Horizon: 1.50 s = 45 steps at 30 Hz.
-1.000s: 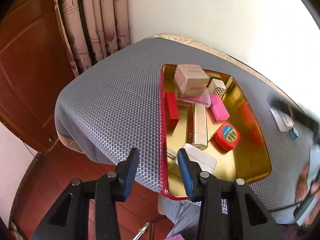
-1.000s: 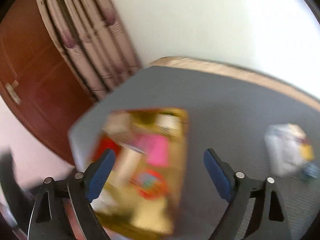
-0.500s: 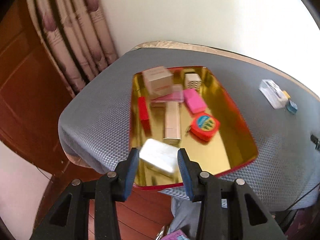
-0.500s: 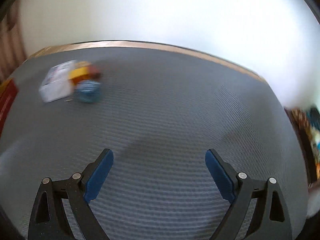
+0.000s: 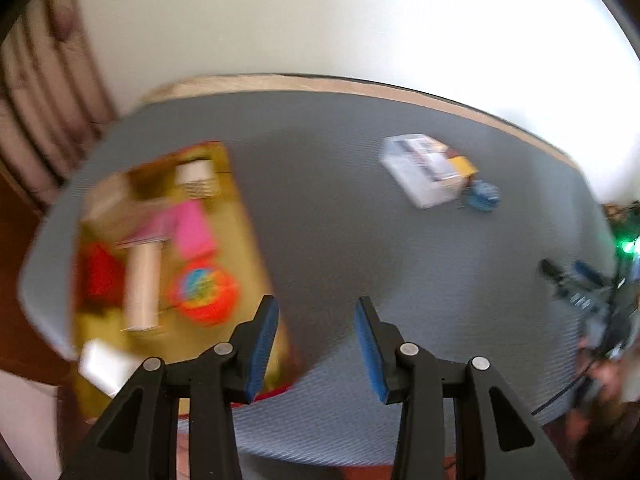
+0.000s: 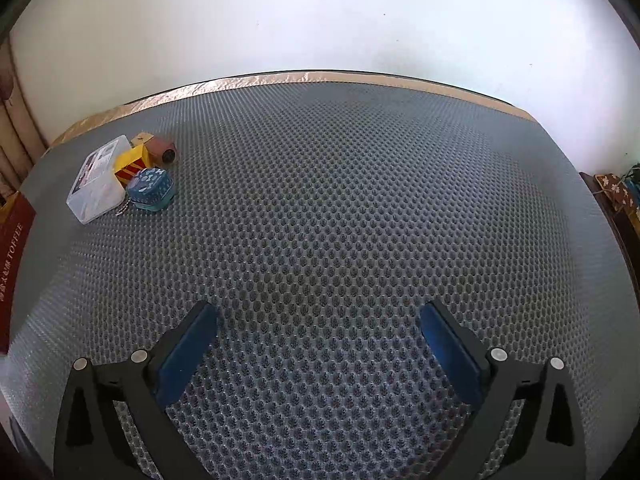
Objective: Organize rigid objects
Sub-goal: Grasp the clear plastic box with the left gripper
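A gold tray [image 5: 242, 216] with a red rim lies at the left of the grey mat, blurred in the left wrist view. It holds a pink box [image 5: 192, 224], an orange tape measure [image 5: 204, 292], a beige tube [image 5: 142, 284], a red box [image 5: 98, 276] and a white box [image 5: 104, 368]. My left gripper [image 5: 316, 308] hovers over the mat just right of the tray, a narrow gap between its fingers and nothing in it. My right gripper [image 6: 318, 312] hangs over bare mat, its jaws opening wide with nothing between them.
Far on the mat sits a cluster: a clear plastic box [image 6: 98, 176], a yellow box [image 6: 130, 160], a brown piece [image 6: 162, 150] and a blue patterned tin [image 6: 151, 188]. The tray's red side [image 6: 14, 256] shows at the left edge. A white wall rises behind the table.
The left wrist view has swung right, so the tray slid from centre to the left. The right gripper moved from above the tray to bare mat, then its jaws spread wider.
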Each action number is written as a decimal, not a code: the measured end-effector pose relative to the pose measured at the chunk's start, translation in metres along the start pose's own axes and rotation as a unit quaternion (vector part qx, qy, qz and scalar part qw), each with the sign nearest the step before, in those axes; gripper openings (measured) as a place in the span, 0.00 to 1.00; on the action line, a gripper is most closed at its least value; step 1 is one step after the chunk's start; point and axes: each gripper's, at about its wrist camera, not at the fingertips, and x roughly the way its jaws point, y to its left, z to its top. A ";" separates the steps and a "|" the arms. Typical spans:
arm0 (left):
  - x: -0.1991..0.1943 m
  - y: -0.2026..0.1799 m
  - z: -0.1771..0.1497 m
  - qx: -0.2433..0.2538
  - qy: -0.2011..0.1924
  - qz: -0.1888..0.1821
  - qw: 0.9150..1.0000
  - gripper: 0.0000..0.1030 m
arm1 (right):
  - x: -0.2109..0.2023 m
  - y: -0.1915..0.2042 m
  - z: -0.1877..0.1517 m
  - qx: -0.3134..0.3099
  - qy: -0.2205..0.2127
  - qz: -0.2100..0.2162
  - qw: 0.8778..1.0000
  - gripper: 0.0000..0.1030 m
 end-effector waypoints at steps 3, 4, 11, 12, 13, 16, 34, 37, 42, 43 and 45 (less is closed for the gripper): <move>0.020 -0.016 0.026 -0.010 0.020 -0.028 0.999 0.40 | -0.006 -0.004 -0.004 0.002 -0.006 0.013 1.000 0.99; 0.024 -0.021 0.032 -0.013 0.023 -0.035 0.999 0.40 | -0.007 -0.004 -0.004 0.004 -0.008 0.018 1.000 0.99; 0.064 -0.052 0.103 -0.042 0.047 -0.080 0.995 0.40 | -0.015 -0.004 -0.007 0.006 -0.017 0.043 0.999 0.99; 0.072 -0.056 0.111 -0.043 0.055 -0.074 0.995 0.40 | -0.017 -0.009 -0.010 0.006 -0.018 0.046 0.999 0.99; 0.079 -0.059 0.115 -0.043 0.066 -0.069 0.994 0.40 | -0.018 -0.010 -0.010 0.006 -0.019 0.050 0.999 0.99; 0.101 -0.063 0.128 -0.058 0.099 -0.061 0.991 0.40 | -0.018 -0.011 -0.012 0.005 -0.020 0.060 0.998 0.99; 0.153 -0.068 0.161 -0.158 0.143 -0.090 0.973 0.47 | -0.041 -0.027 -0.019 0.003 -0.030 0.094 0.995 0.99; 0.159 -0.075 0.166 -0.132 0.153 -0.080 0.976 0.54 | -0.043 -0.027 -0.021 0.002 -0.029 0.095 0.995 0.99; 0.158 -0.103 0.174 -0.066 0.141 -0.055 0.986 0.54 | -0.040 -0.023 -0.020 0.000 -0.028 0.097 0.995 0.99; 0.157 -0.106 0.177 -0.055 0.134 -0.044 0.988 0.54 | -0.041 -0.023 -0.020 0.000 -0.028 0.097 0.995 0.99; 0.161 -0.111 0.181 -0.042 0.141 -0.009 0.989 0.58 | -0.041 -0.023 -0.020 0.000 -0.028 0.098 0.995 0.99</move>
